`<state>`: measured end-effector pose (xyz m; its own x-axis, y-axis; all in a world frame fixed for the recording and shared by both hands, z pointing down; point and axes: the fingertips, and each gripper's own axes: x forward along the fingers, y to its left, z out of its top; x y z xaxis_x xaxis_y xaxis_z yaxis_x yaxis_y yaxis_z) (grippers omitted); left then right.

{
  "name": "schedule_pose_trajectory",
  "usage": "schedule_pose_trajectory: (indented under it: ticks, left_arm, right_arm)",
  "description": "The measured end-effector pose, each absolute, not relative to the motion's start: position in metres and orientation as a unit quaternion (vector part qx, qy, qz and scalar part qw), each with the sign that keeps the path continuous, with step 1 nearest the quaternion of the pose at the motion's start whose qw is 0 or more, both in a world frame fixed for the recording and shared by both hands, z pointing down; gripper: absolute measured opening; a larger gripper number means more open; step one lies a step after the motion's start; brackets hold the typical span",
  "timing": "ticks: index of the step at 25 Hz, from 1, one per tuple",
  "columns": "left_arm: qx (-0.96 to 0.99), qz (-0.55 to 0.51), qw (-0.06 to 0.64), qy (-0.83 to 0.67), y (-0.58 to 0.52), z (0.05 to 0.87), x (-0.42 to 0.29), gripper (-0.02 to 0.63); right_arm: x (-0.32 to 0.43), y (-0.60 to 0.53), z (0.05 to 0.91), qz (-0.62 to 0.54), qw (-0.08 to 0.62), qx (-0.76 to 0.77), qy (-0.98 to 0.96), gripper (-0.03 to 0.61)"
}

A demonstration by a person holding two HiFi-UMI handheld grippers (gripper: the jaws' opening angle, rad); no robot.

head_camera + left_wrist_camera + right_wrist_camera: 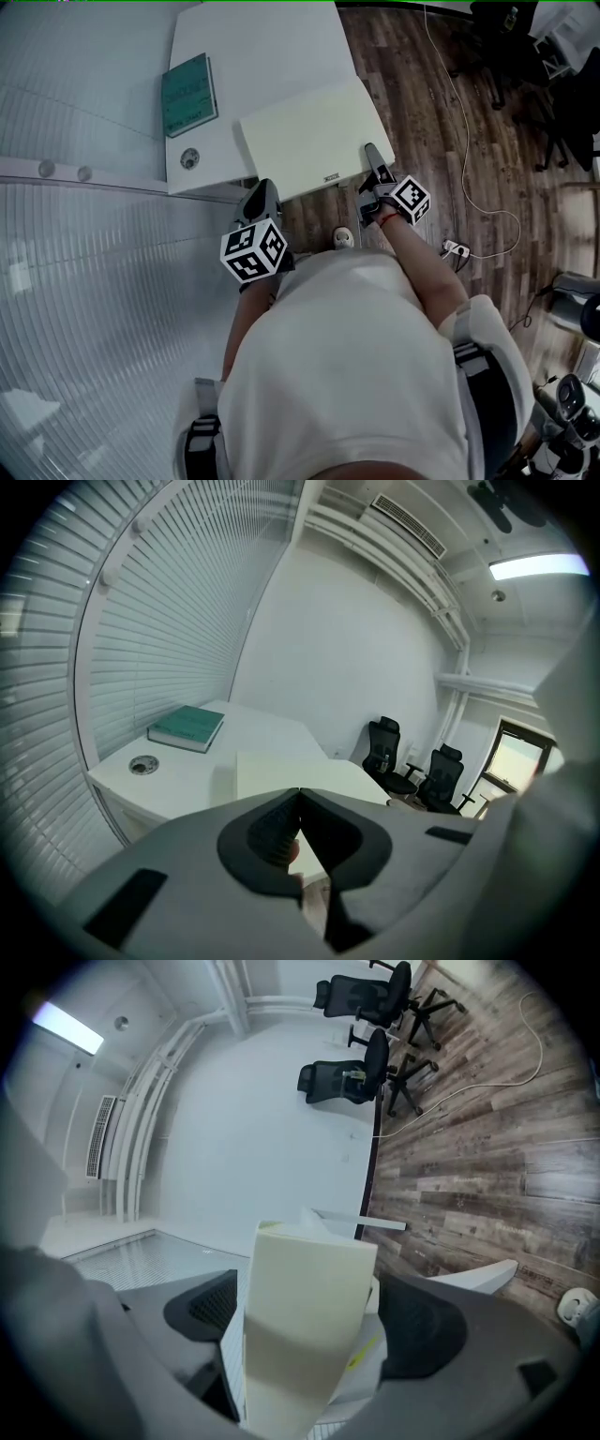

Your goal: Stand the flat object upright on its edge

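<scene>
The board (309, 141) is lying flat on the desk (272, 47) in the middle of the head view. Its long axis is running left to right across the frame and rising a little to the right, and its right end is jutting past the desk over the wood floor. The right gripper (317, 1316) is sitting at that right end, near the lower right corner. Its jaws are standing as wide as they go, with the board's edge running between them and a gap showing on each side, so the pads are not pressing yet. The left gripper (300, 794) is hovering just beside the board's lower left corner. Its jaws are meeting at the tips and seemingly holding nothing. Both grippers are sitting at the board's near long side, one at each end, but only the right one is straddling it, so the lift is probably falling to that one. It is likely needing to close on the short end and tip the board onto a long edge while the left one steadies it. A book (187, 94) is lying at upper left, well apart.
</scene>
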<state>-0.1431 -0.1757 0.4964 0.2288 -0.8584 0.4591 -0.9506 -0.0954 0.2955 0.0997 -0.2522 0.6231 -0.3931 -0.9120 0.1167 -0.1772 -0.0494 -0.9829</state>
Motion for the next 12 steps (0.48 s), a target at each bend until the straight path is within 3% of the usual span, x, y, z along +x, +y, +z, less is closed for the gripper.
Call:
schedule_pose_trajectory:
  ticks: [12]
  left_arm:
    - [0.730, 0.082, 0.262, -0.626, -0.182, 0.491, -0.146, 0.020]
  right_arm:
    - [0.104, -0.276, 0.629, -0.560, 0.313, -0.463, 0.612, 0.448]
